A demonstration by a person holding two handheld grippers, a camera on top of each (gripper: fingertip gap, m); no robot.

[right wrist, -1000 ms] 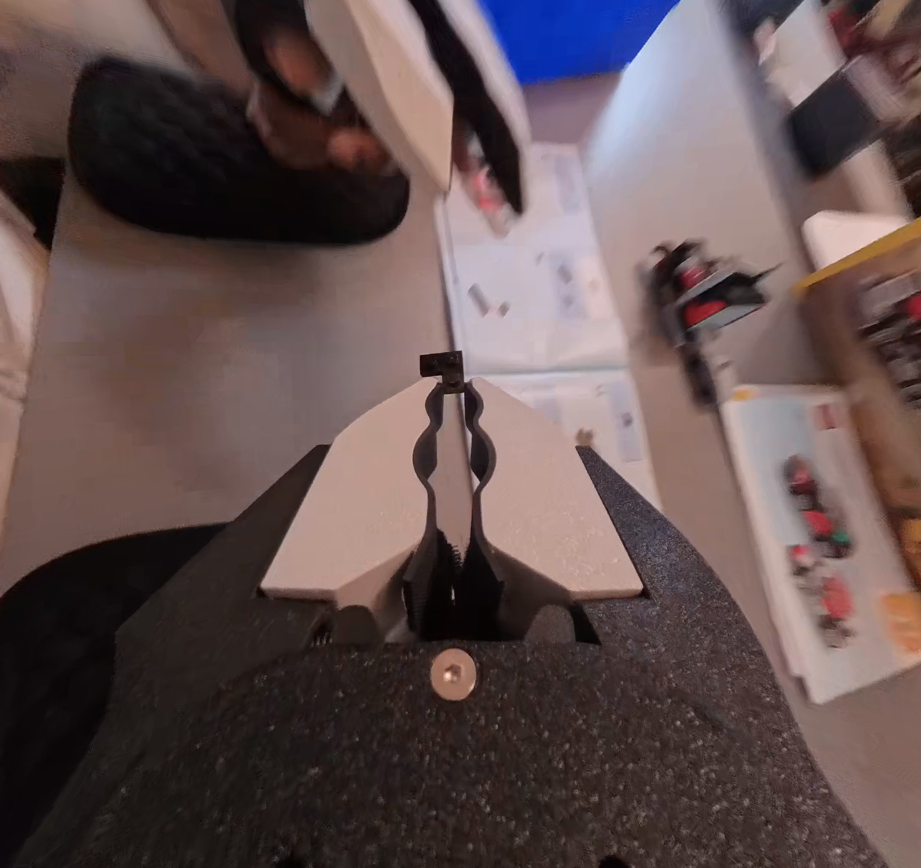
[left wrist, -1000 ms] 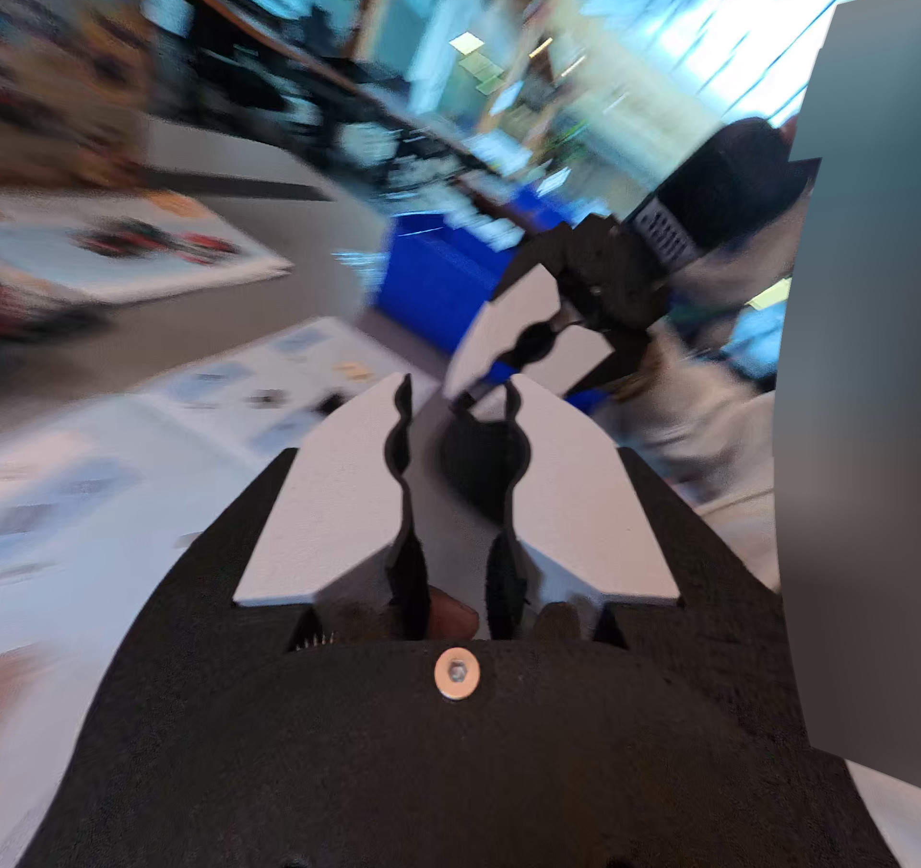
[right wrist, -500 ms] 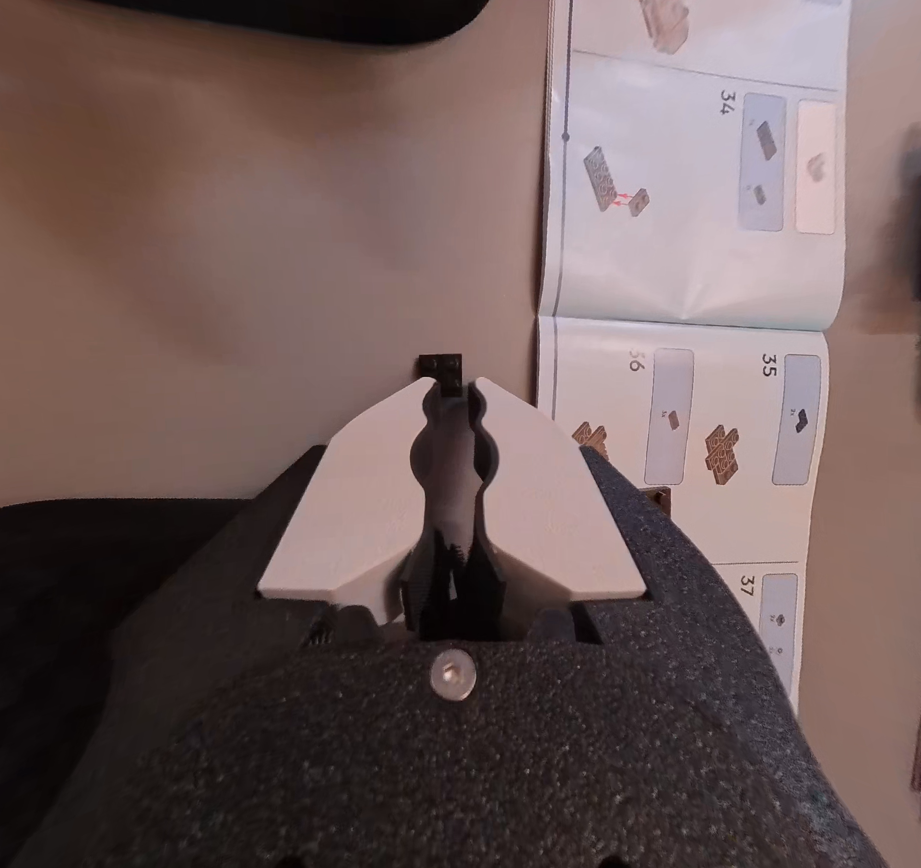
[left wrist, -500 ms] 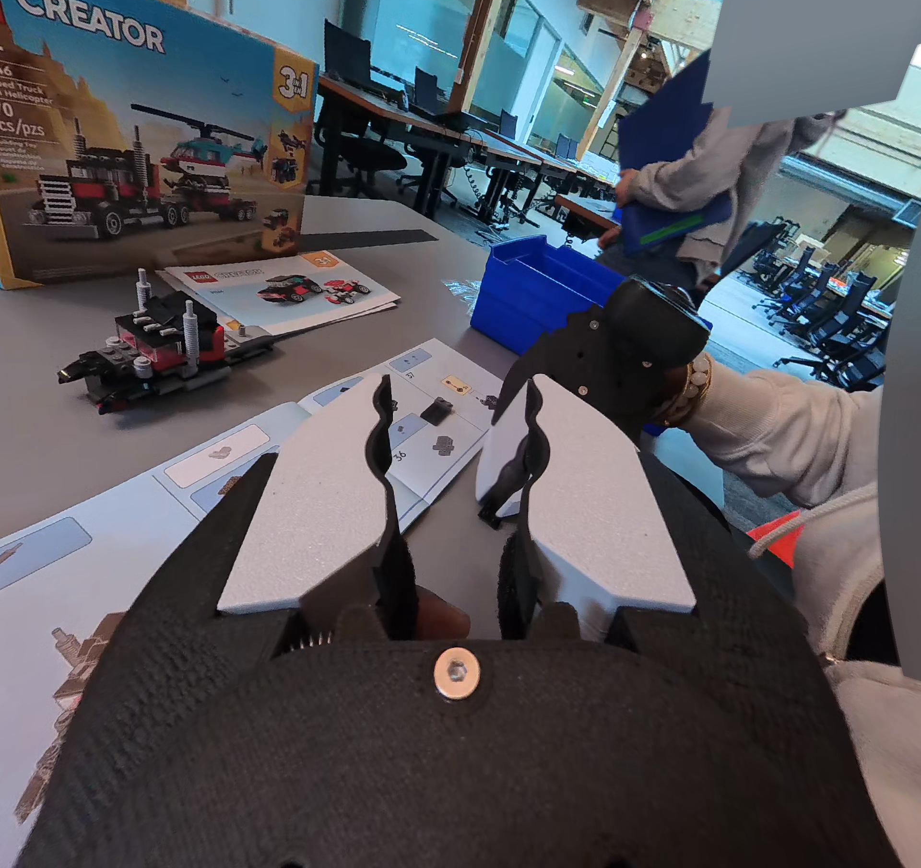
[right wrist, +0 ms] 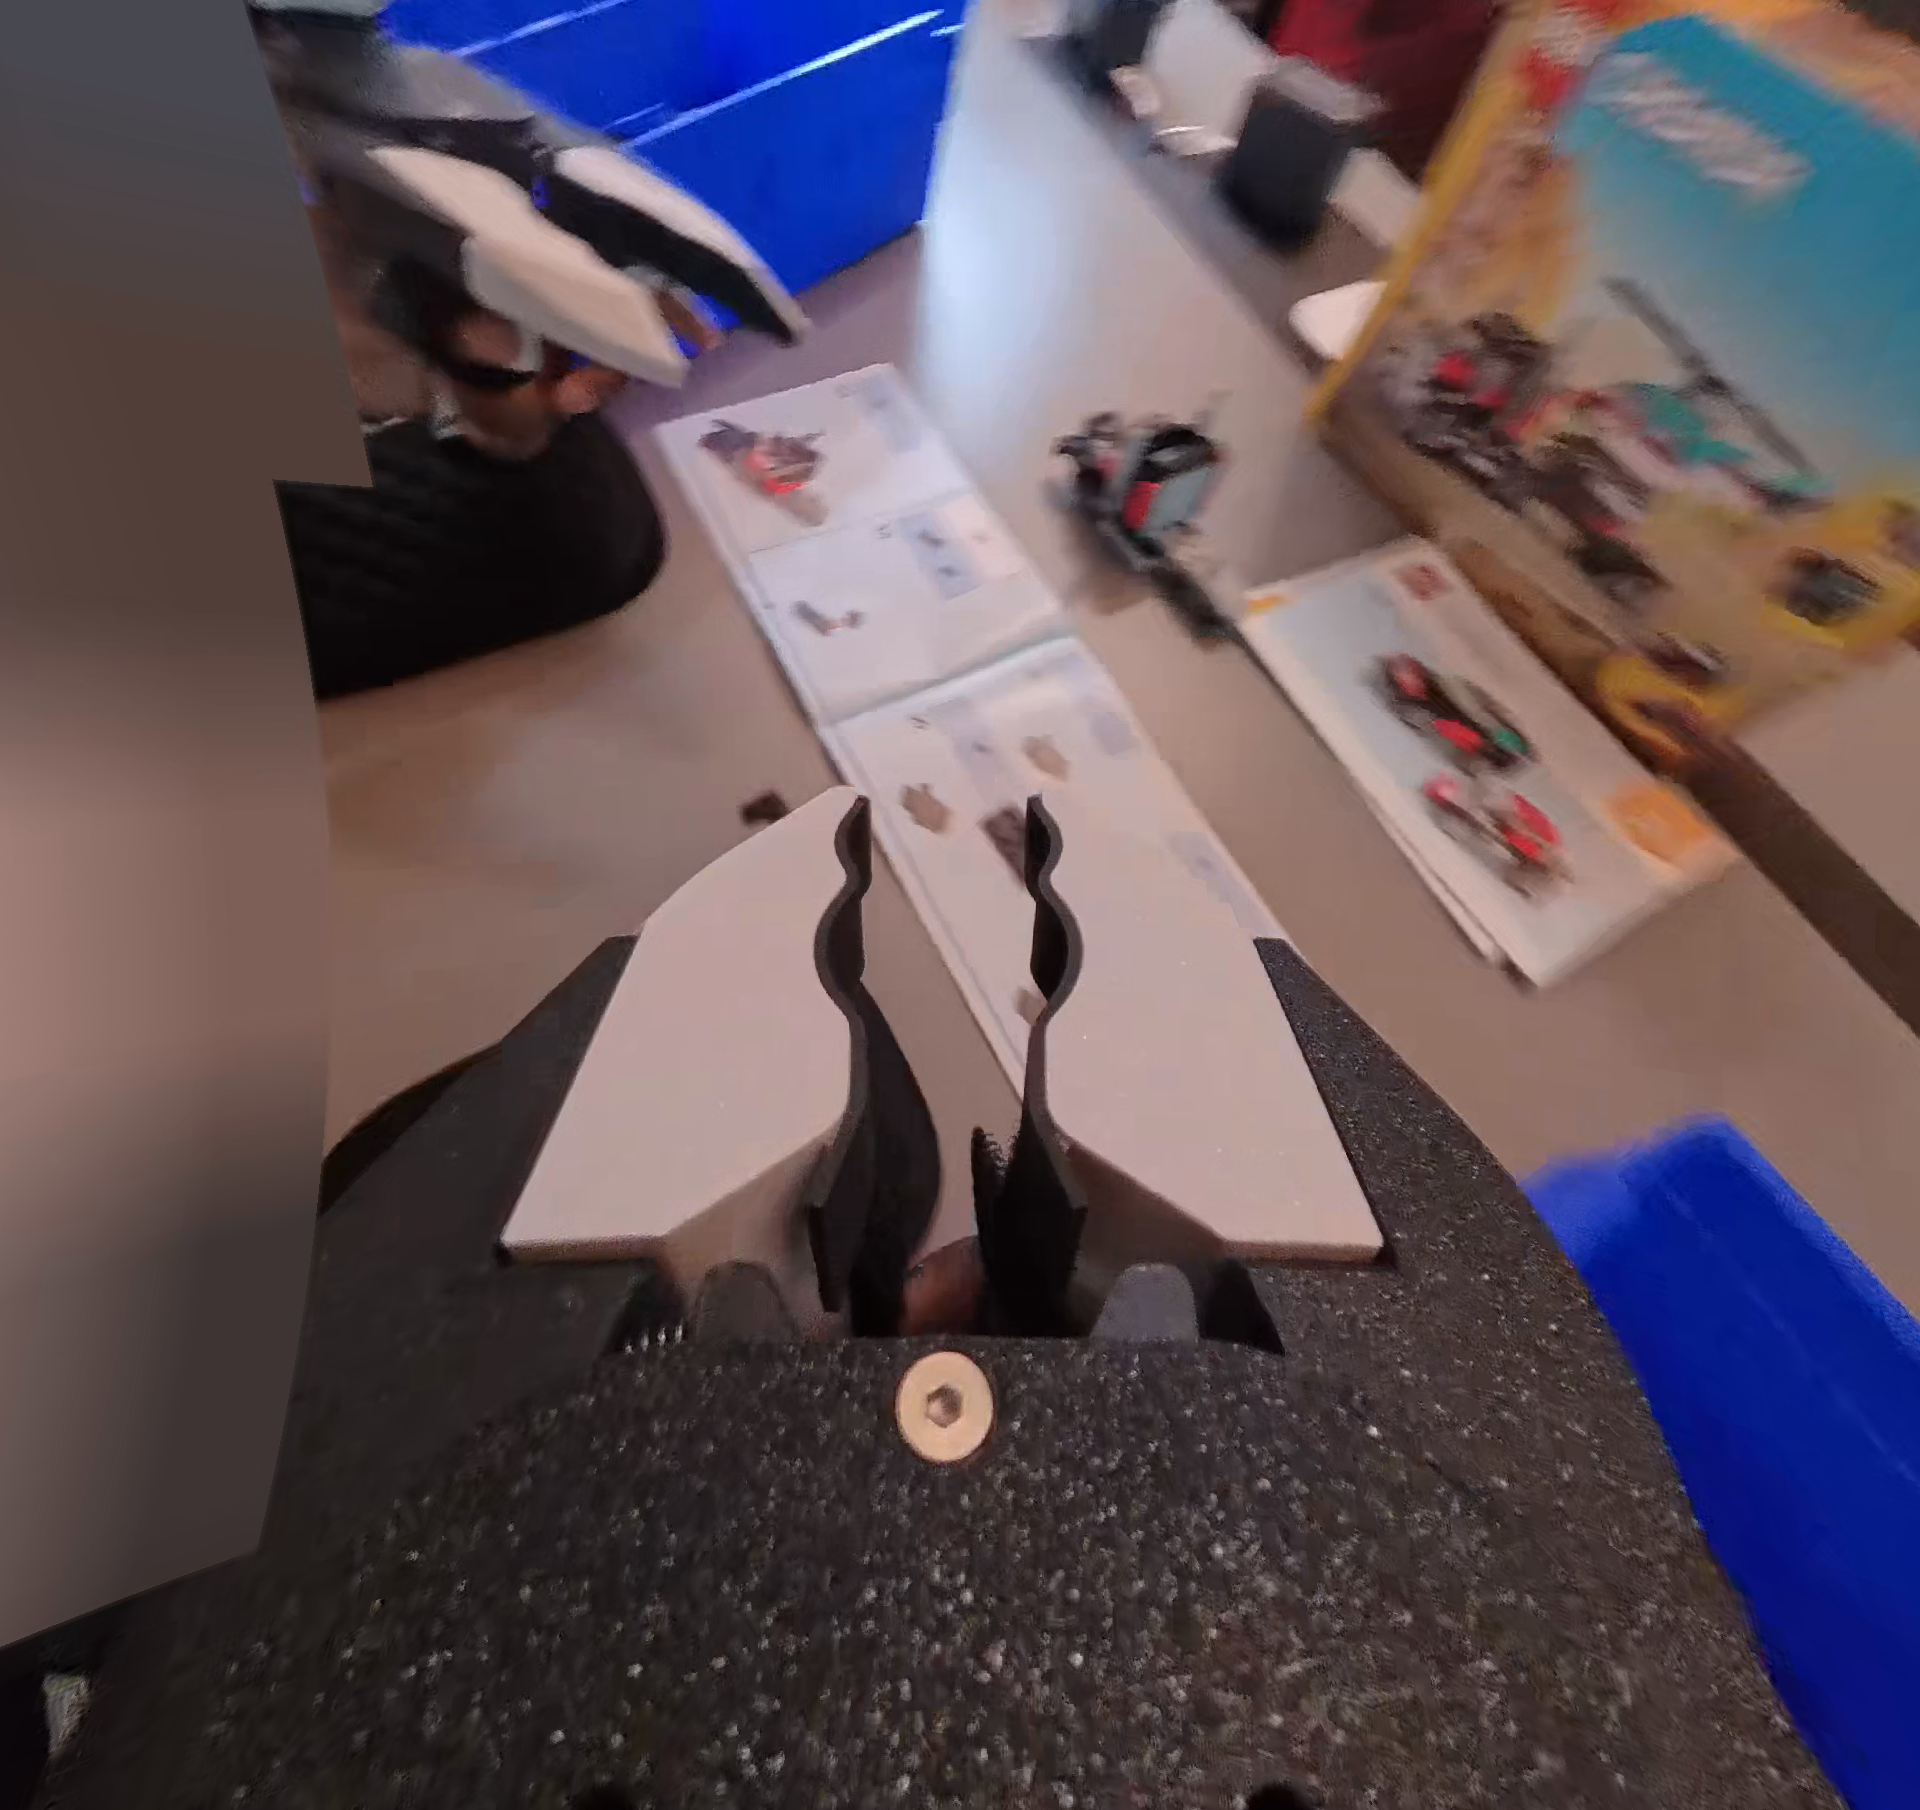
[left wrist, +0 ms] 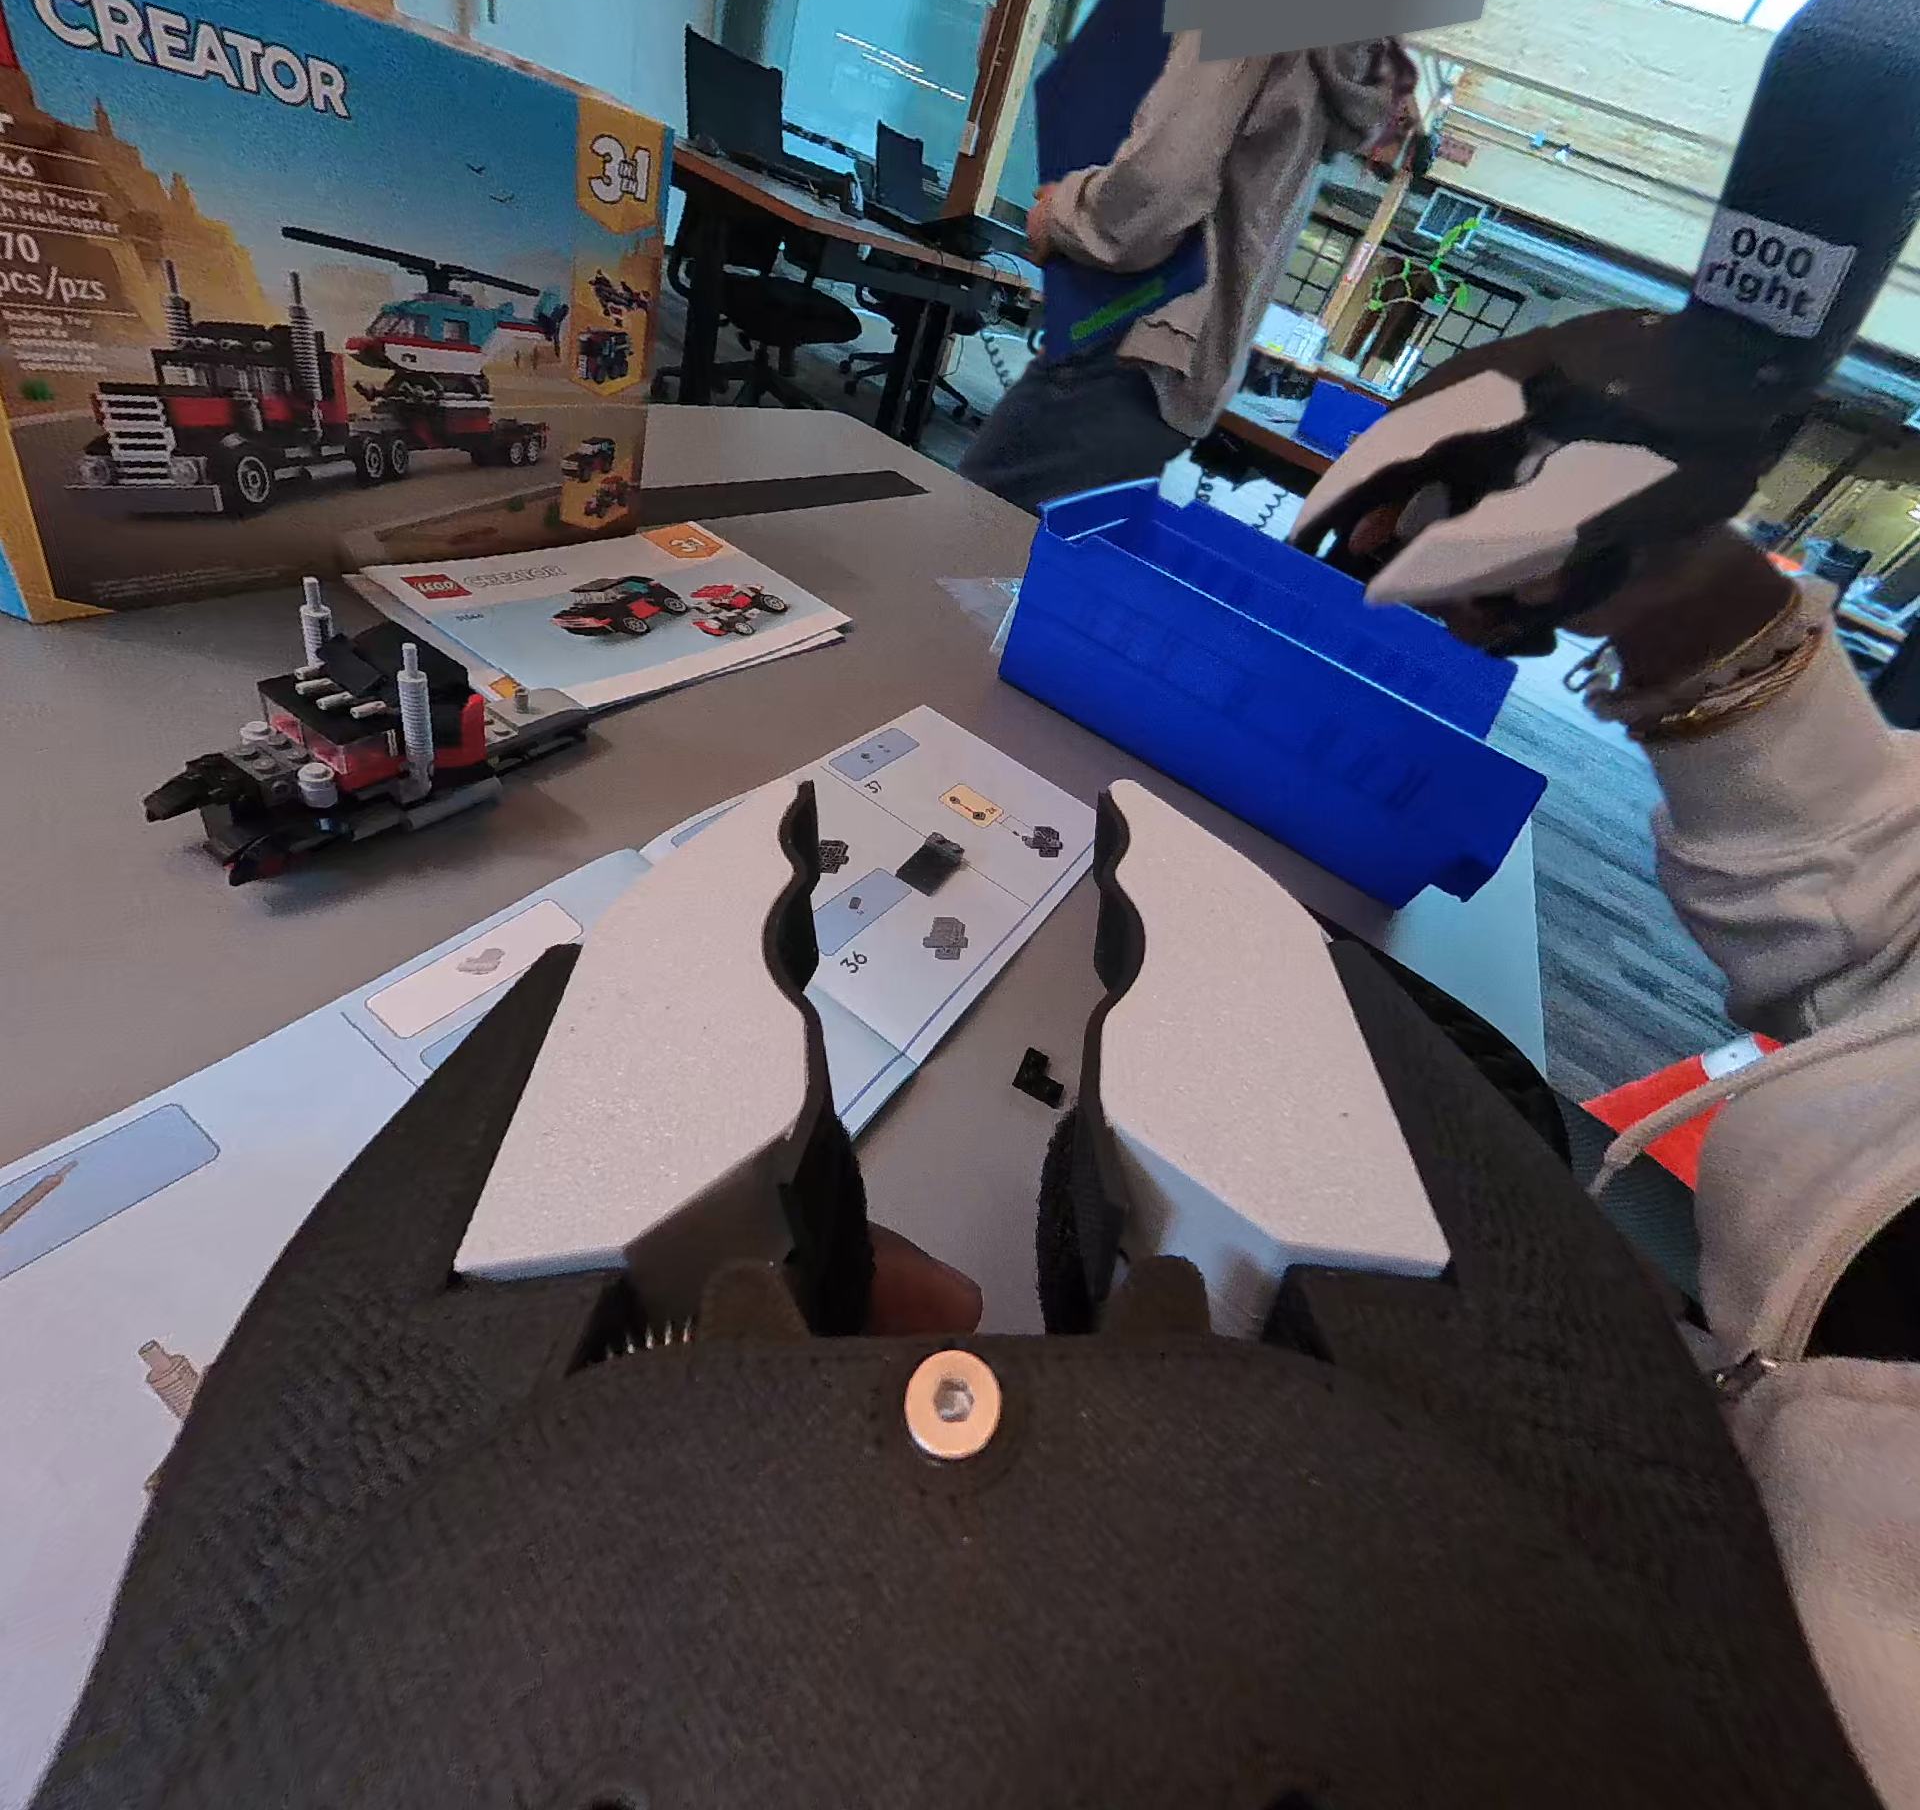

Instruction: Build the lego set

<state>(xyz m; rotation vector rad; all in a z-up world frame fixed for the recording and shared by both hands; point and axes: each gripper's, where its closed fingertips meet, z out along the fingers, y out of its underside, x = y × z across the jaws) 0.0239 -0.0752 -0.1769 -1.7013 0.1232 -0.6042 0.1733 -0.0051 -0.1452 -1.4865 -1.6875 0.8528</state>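
Two hand-held grippers hover over a grey table (left wrist: 125,939), both empty. The left gripper (left wrist: 951,830) is spread wide above an open instruction booklet (left wrist: 935,929). A small black brick (left wrist: 1037,1078) lies on the table just right of the booklet. The right gripper (right wrist: 945,830) is parted narrowly. The half-built black and red truck (left wrist: 353,742) sits far left, near the set's box (left wrist: 312,285). A blue bin (left wrist: 1257,680) stands far right.

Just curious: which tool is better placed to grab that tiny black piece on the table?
Probably the left tool: it's open and the black piece lies just ahead. The right tool is raised near the blue bin.
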